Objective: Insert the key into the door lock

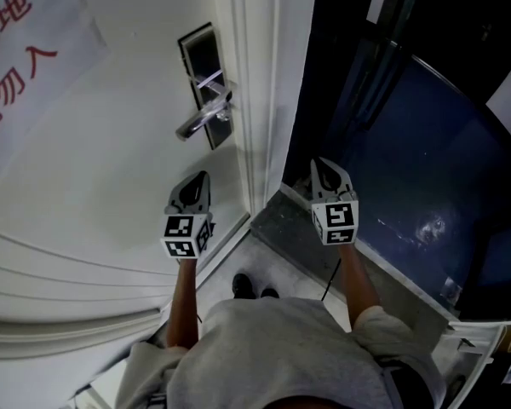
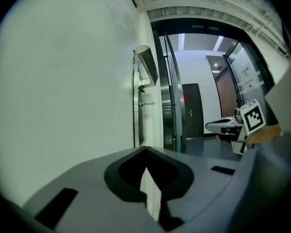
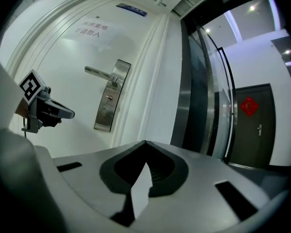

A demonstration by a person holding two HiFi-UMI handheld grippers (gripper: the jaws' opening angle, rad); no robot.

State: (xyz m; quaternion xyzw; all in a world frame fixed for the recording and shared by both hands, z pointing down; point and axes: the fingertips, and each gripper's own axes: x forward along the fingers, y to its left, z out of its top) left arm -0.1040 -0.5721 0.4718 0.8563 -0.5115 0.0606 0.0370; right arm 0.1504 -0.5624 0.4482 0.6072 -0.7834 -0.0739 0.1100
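Observation:
The white door (image 1: 111, 177) carries a metal lock plate (image 1: 206, 100) with a silver lever handle (image 1: 200, 119). In the right gripper view the plate (image 3: 109, 98) hangs left of centre, with the lever (image 3: 98, 72) at its top. Seen from the left gripper, a small metal piece (image 2: 146, 103) sticks out of the plate below the lever (image 2: 148, 64). My left gripper (image 1: 204, 177) is shut, level, just below and short of the plate. My right gripper (image 1: 317, 164) is shut by the door frame. I see no key in either pair of jaws.
Right of the white frame (image 1: 264, 100) is a dark opening with glass panels (image 1: 383, 66) and a dark blue floor (image 1: 426, 186). A grey threshold (image 1: 281, 228) runs below it. The person's shoes (image 1: 254, 288) stand near it. Red lettering (image 1: 8, 49) marks the door.

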